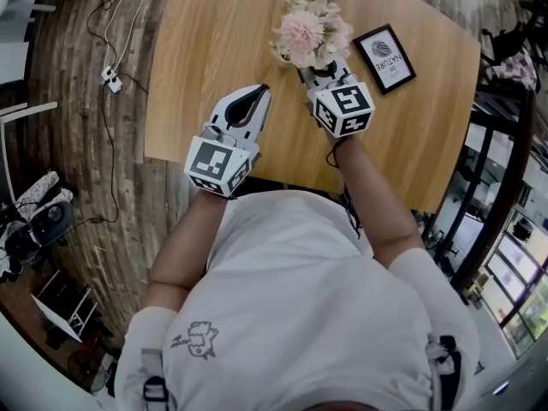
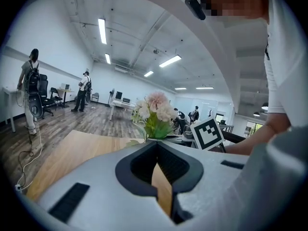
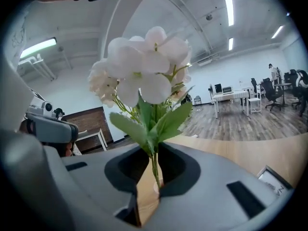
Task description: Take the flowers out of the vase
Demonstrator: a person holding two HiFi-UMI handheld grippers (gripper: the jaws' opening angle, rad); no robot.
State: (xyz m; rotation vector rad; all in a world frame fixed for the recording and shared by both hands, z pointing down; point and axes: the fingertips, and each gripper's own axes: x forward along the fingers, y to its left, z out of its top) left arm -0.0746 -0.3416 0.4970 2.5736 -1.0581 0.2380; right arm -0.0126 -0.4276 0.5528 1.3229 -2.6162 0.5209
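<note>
Framed "NATURE" sign (image 1: 385, 58), pink flowers (image 1: 308, 28) beside

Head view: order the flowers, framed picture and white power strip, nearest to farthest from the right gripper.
1. Flowers, held by the right gripper.
2. Framed picture, on the table, right.
3. White power strip, floor, far left.

Wooden table (image 1: 214, 41) bears a framed print (image 1: 385, 56), perhaps a vase (image 1: 282, 57).

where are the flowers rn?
Head view, top centre over the table: the flowers are clamped by the stem in the right gripper, with the framed picture just to the right.
</note>
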